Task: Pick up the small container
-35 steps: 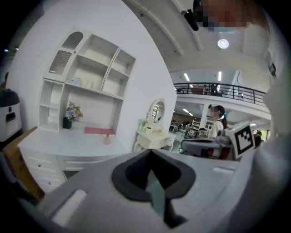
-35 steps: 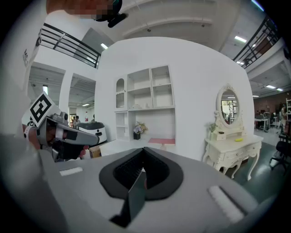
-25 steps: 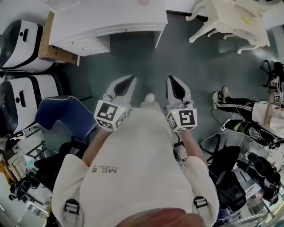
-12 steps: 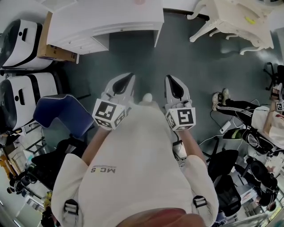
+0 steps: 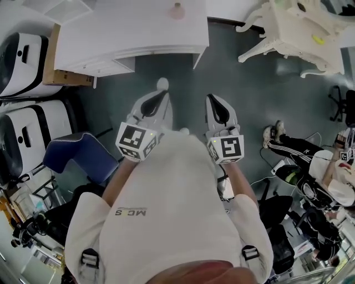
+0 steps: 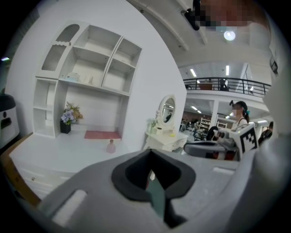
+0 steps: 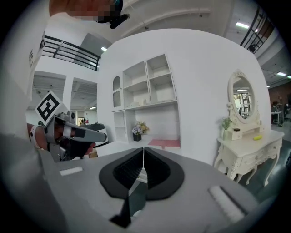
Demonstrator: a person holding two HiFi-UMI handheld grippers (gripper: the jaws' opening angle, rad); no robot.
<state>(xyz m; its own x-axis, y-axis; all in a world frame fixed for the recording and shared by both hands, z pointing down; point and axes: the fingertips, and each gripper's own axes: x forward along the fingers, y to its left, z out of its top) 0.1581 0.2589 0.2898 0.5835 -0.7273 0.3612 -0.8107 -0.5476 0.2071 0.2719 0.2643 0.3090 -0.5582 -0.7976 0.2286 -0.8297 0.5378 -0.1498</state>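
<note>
The small container [image 5: 177,10] is a pink bottle standing on the white desk [image 5: 127,33] at the top of the head view. In the left gripper view the pink container [image 6: 111,146] sits on the desk top in front of a red mat [image 6: 102,134]. My left gripper [image 5: 164,96] and right gripper [image 5: 214,99] hang side by side over the grey floor, well short of the desk. Both are shut with nothing between their jaws, as the left gripper [image 6: 150,153] and the right gripper [image 7: 143,150] show in their own views.
A white shelf unit [image 6: 86,77] with a flower pot [image 6: 67,120] stands behind the desk. A white dressing table [image 5: 294,28] is at the upper right. A blue chair [image 5: 77,151], a cardboard box [image 5: 66,77] and white machines [image 5: 25,55] stand left. A person [image 5: 313,152] sits right among cables.
The desk has come lower in the head view and shows more of its top and the pink container. A white shoe tip now shows ahead of the left gripper. Both grippers stay shut.
</note>
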